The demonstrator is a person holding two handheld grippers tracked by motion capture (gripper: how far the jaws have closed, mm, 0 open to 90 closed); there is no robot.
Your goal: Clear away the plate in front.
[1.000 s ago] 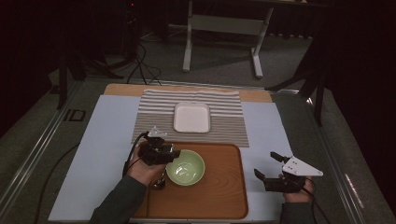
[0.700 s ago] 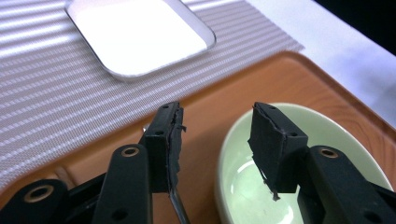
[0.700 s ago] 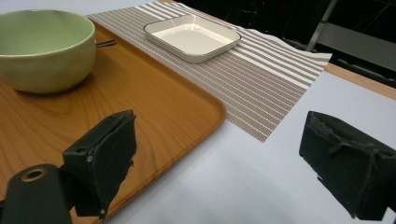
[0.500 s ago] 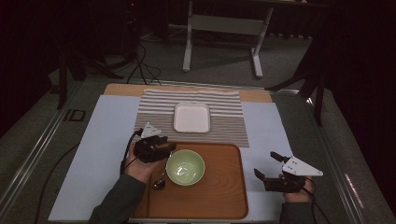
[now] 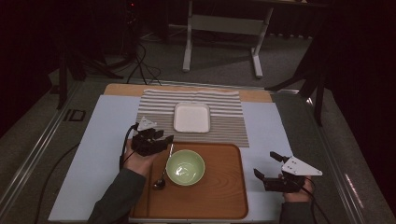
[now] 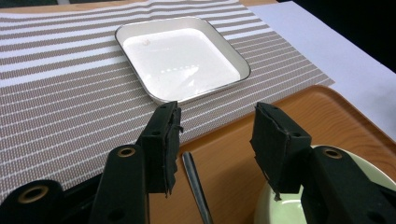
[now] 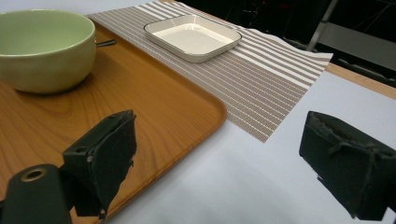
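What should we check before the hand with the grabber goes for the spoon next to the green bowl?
1. Left gripper jaws apart: ok, they have just been opening, nothing pressed between them.
2. Spoon lying free on the tray: ok.
3. Spoon handle in line with the jaws: ok, it runs under the gap in the left gripper view.
4. Room beside the green bowl: cannot tell, the bowl sits very close to the spoon.
5. Right gripper out of the way: ok, open, off the tray's right edge.
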